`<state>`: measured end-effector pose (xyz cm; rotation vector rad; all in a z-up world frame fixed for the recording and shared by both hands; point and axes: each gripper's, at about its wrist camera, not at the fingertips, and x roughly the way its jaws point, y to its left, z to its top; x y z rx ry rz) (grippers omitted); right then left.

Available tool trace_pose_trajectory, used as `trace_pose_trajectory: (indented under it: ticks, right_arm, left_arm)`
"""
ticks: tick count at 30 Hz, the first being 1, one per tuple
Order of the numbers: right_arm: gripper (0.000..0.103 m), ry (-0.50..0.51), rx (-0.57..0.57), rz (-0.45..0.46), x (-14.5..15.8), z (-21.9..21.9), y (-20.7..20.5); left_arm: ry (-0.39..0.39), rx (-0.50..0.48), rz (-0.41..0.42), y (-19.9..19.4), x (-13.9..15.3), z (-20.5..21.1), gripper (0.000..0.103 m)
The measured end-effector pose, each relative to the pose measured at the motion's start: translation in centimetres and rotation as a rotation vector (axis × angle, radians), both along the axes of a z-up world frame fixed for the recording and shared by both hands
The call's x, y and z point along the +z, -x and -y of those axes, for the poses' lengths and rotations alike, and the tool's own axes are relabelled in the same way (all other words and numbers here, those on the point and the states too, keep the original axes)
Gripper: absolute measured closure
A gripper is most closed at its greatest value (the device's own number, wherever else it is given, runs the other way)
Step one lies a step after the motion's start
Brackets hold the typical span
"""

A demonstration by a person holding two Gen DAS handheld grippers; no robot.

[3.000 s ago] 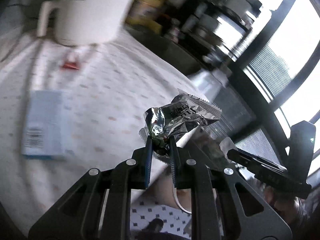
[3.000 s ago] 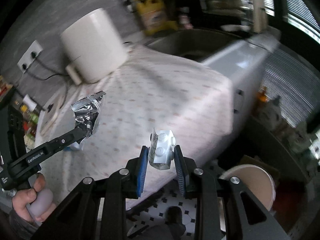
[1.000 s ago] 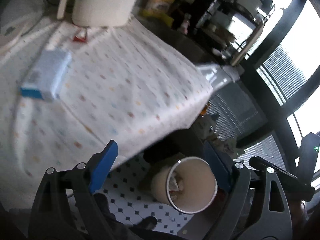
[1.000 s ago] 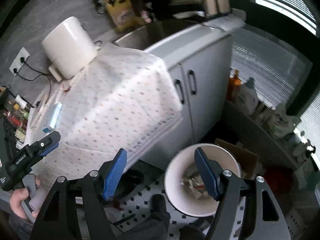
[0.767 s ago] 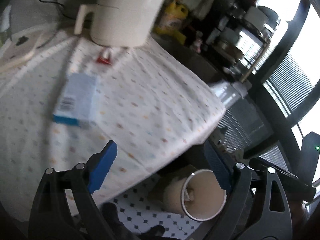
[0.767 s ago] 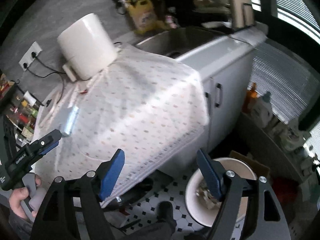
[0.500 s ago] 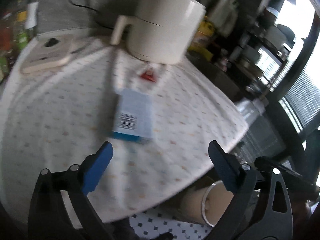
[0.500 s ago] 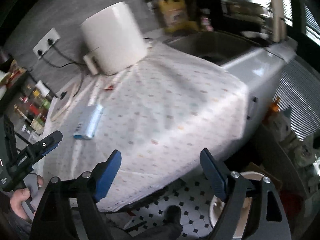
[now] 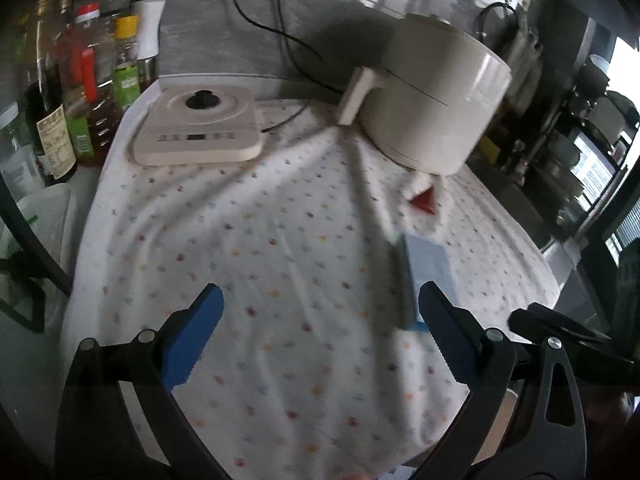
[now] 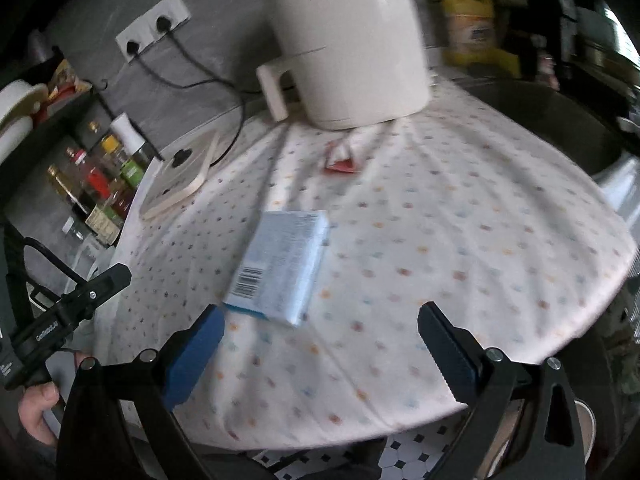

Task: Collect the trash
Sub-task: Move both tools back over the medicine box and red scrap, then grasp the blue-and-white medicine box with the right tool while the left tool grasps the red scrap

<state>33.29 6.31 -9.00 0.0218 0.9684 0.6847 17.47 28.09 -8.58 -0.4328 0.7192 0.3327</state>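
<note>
1. Dotted white cloth (image 9: 280,240) covers the counter that fills both wrist views, with a grey wall and trailing black cables behind it.

2. We see the left gripper (image 9: 320,336) at the bottom of its own frame, blue-padded jaws spread wide over bare cloth, nothing between them.

3. We see the right gripper (image 10: 320,340) at the bottom of its frame, jaws opening and wide apart; no pad touches anything.

4. Lying flat on the cloth at the centre of the right view is a light blue carton (image 10: 280,264), barcode end toward the camera, just above the right gripper's left pad. In the left view it sits at right of centre, partly behind the right-hand pad.

5. Beyond the carton, a small red and white wrapper (image 10: 340,156) lies on the cloth just in front of a large cream appliance (image 10: 348,44) with a side handle, upper centre of the right view.

6. A flat cream cooktop (image 9: 200,128) with a black knob rests at upper left of the left view, beside a row of bottles (image 9: 80,80) at the frame's left edge.

7. In the right view's lower left we glimpse a hand (image 10: 38,408) gripping the left tool's handle.
</note>
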Motion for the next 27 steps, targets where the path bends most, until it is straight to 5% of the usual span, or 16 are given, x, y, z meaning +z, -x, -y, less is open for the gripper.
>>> trace_pose_trajectory:
  ticks: [18,23,25,27]
  right_arm:
    - [0.01,0.17,0.067,0.047,-3.1,-10.9,-1.1]
    - [0.048,0.189,0.111,0.083,-2.5,-10.8,-1.6]
    - [0.074,0.205,0.134,0.105,-1.9,-10.8,-1.6]
    - [0.078,0.187,0.139,0.09,-1.5,-10.3,-1.9]
  left_arm:
    - [0.037,0.103,-0.008,1.3,-1.1,-5.2,0.006]
    - [0.047,0.095,-0.002,0.3,-1.2,-5.1,0.006]
    - [0.049,0.079,0.001,-0.6,-1.2,-4.9,0.006]
    - [0.052,0.053,0.004,-2.0,-1.2,-4.7,0.006]
